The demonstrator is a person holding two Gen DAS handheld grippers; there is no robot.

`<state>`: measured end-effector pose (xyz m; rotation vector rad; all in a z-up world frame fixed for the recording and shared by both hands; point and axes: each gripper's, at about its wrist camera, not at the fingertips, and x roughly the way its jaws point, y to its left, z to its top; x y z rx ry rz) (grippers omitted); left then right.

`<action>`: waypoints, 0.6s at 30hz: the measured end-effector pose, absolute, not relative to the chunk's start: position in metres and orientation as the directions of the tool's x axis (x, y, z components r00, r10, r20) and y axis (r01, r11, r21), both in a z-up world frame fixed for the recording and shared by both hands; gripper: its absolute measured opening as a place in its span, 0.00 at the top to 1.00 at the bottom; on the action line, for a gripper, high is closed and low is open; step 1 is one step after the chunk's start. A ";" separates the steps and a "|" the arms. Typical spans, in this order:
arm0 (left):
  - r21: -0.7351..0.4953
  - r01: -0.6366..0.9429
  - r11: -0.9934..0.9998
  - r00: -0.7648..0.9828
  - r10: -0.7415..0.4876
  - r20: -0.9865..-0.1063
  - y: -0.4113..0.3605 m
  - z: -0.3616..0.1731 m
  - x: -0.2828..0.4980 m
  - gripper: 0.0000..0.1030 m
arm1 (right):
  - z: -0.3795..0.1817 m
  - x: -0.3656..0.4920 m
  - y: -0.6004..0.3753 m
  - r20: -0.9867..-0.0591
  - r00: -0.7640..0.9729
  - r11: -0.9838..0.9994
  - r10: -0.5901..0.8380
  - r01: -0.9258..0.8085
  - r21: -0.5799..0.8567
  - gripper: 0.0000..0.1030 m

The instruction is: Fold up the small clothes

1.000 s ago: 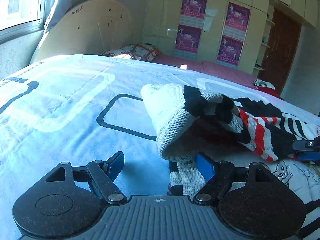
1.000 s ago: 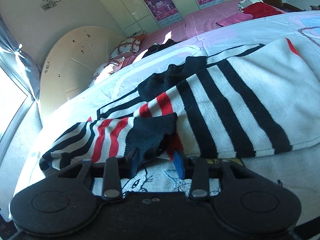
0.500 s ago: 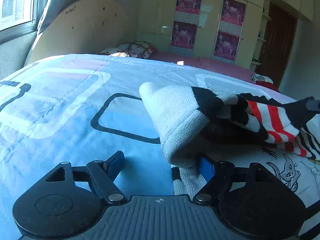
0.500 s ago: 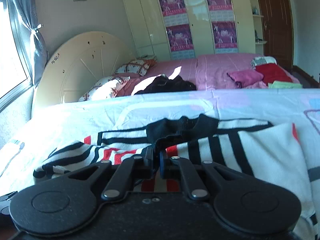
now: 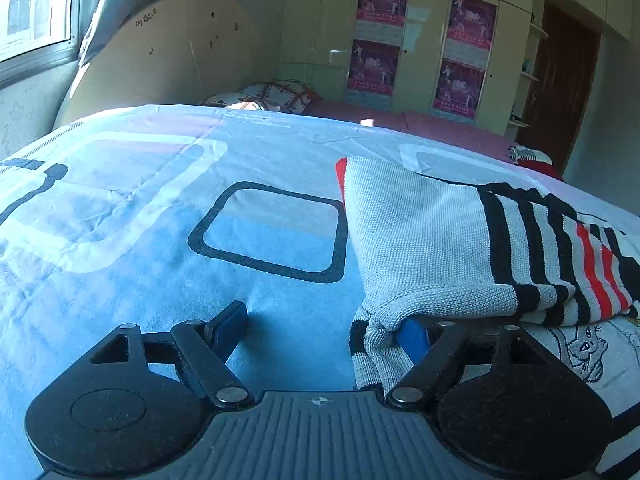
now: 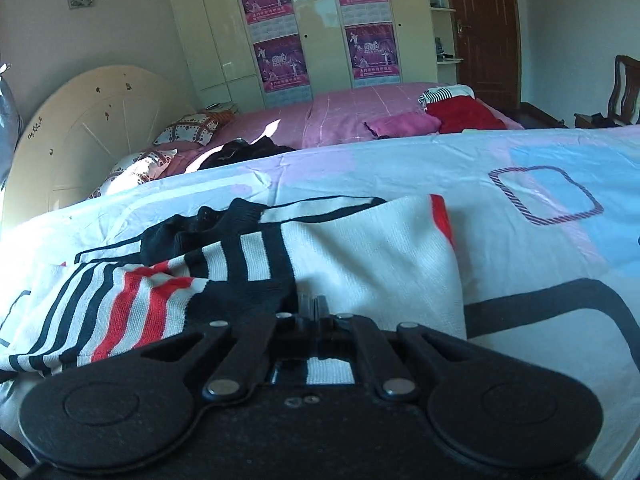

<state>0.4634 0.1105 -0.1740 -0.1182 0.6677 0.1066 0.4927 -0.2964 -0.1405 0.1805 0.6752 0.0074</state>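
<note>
Striped knit sweater sleeve pinched in right tongs; left tongs gape, released.

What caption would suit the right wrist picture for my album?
Closed fingers pinch the dark cuff of a striped knit sweater lying on a patterned bedsheet.

Bright daylight from window at left; strong fisheye bending at edges; far wall possibly slightly soft.
</note>
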 end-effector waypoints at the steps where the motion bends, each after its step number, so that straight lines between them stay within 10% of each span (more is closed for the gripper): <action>1: -0.068 -0.135 0.989 0.779 0.063 -0.624 0.110 -0.174 0.464 0.24 | -0.138 0.491 -0.298 -0.612 0.787 0.984 0.074 0.042 0.174 0.98; 3: -0.065 -0.134 0.989 0.778 0.064 -0.624 0.109 -0.173 0.464 0.24 | -0.131 0.488 -0.299 -0.602 0.787 0.975 0.136 0.002 0.223 0.92; 7: -0.057 -0.132 0.990 0.778 0.068 -0.625 0.108 -0.174 0.463 0.24 | -0.130 0.487 -0.301 -0.593 0.783 0.942 0.186 0.030 0.335 0.42; 18: -0.060 -0.127 0.990 0.780 0.062 -0.623 0.108 -0.176 0.463 0.24 | -0.152 0.515 -0.271 -0.691 0.703 0.961 0.169 0.039 0.274 0.91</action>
